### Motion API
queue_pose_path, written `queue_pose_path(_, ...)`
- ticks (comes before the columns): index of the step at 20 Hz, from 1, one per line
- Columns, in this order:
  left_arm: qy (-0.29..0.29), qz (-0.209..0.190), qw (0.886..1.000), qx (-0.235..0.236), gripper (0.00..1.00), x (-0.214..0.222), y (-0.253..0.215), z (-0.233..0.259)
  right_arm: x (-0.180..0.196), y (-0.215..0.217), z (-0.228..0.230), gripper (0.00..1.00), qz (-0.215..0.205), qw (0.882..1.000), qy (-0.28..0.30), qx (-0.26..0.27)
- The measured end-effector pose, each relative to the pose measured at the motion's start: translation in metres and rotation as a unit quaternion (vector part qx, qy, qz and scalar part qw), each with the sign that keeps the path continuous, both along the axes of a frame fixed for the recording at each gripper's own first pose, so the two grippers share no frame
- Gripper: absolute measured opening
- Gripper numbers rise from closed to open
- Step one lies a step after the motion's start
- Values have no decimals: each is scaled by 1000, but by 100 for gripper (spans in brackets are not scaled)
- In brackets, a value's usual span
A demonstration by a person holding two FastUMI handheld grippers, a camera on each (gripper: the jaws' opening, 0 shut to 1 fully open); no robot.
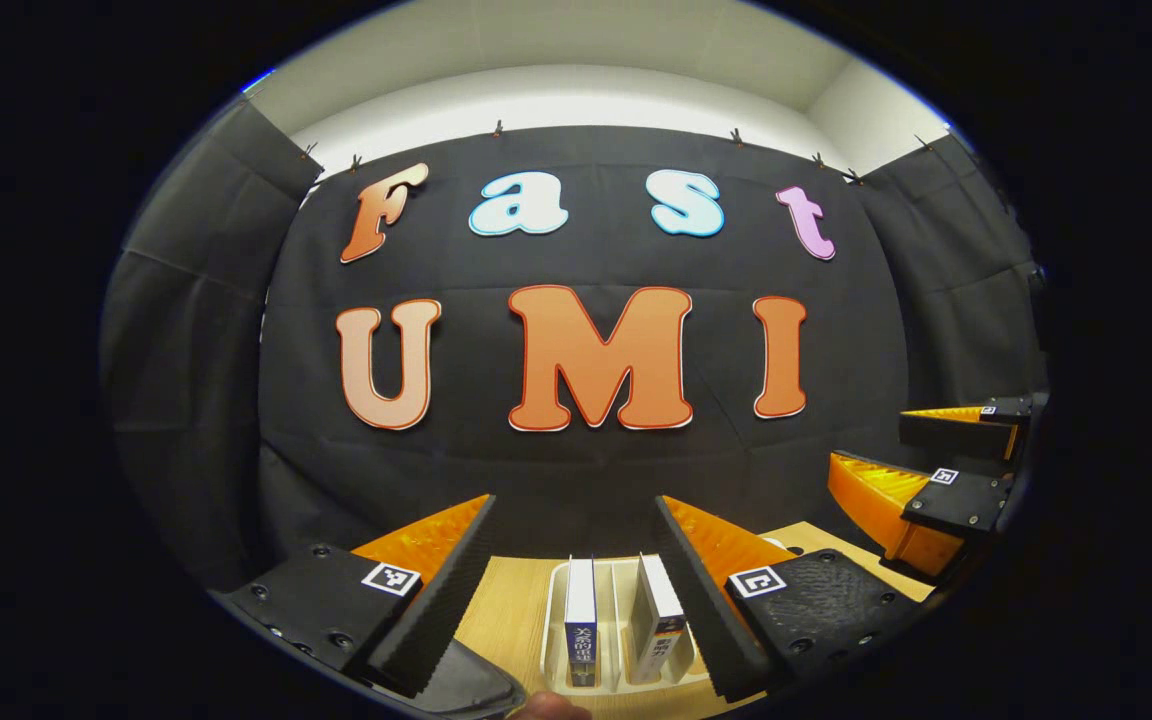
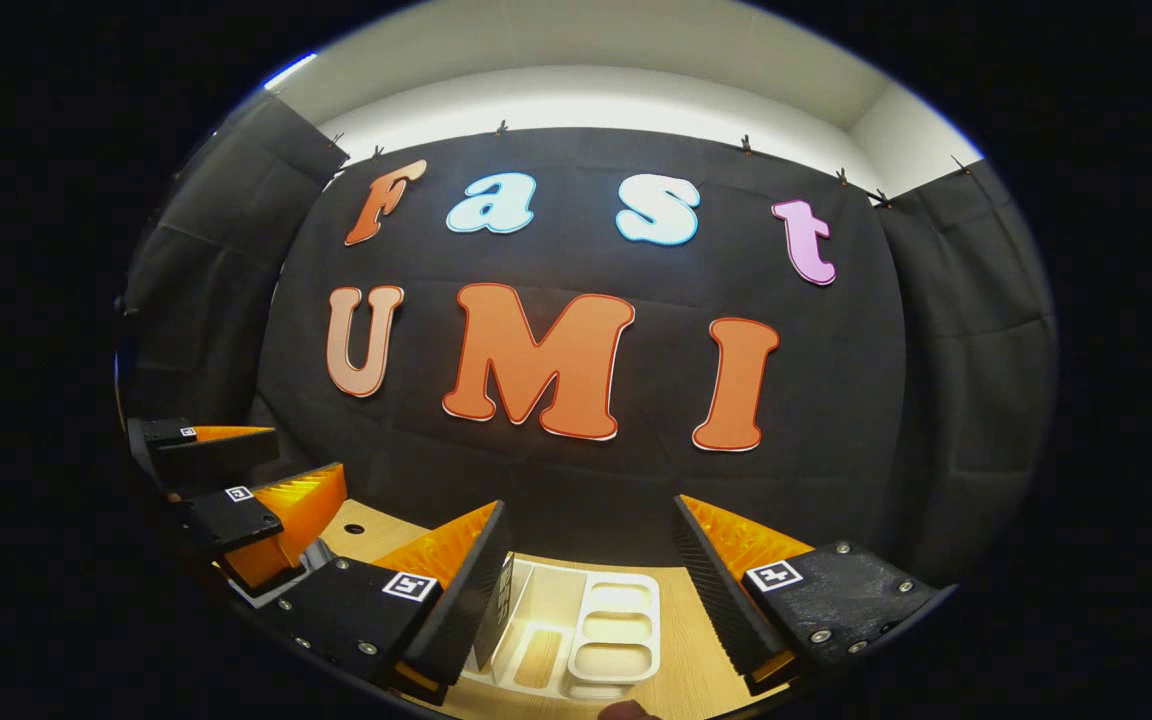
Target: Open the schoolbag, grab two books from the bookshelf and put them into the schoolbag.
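Two books upright in white bookshelf (image 1: 558, 610) on wooden bench (image 1: 506, 610): blue-spined book (image 1: 581, 620) left, white-covered book (image 1: 658, 618) right, narrow gap between, both untouched. In right gripper view, same bookshelf (image 2: 626, 625) seen with shallow tray cells on its right side. Dark rounded thing (image 1: 476, 685) at near-left edge of left gripper view, possibly schoolbag, cannot tell; open or zipped state not visible. Left tool (image 1: 576, 540) spread wide, grasping nothing, hovering over near side of shelf with books lined up between its fingers. Right tool (image 2: 591, 545) likewise released and empty, over shelf's right part. Right tool also seen far right in left gripper view (image 1: 921, 470), left tool far left in right gripper view (image 2: 236, 490), so both side by side, near each other. Progress judged early: no book lifted, none packed; bag opening unconfirmed. Left to do: grab both books, drop into schoolbag.
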State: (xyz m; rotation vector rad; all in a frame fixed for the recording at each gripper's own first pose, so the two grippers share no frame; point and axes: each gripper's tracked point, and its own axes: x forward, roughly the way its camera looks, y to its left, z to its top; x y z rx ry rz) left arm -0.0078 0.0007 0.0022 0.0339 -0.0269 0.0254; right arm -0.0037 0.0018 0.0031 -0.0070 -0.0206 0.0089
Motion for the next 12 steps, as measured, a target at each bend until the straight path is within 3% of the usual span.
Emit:
queue_pose_path(9, -7, 12, 1000, 7, 95, 3, 5, -1, 0, -7, 0, 96, -1, 1000, -4, -4)
queue_pose_path(12, -7, 25, 999, 42, 96, 6, 14, -1, 4, -13, -2, 96, -2, 1000, -5, -4)
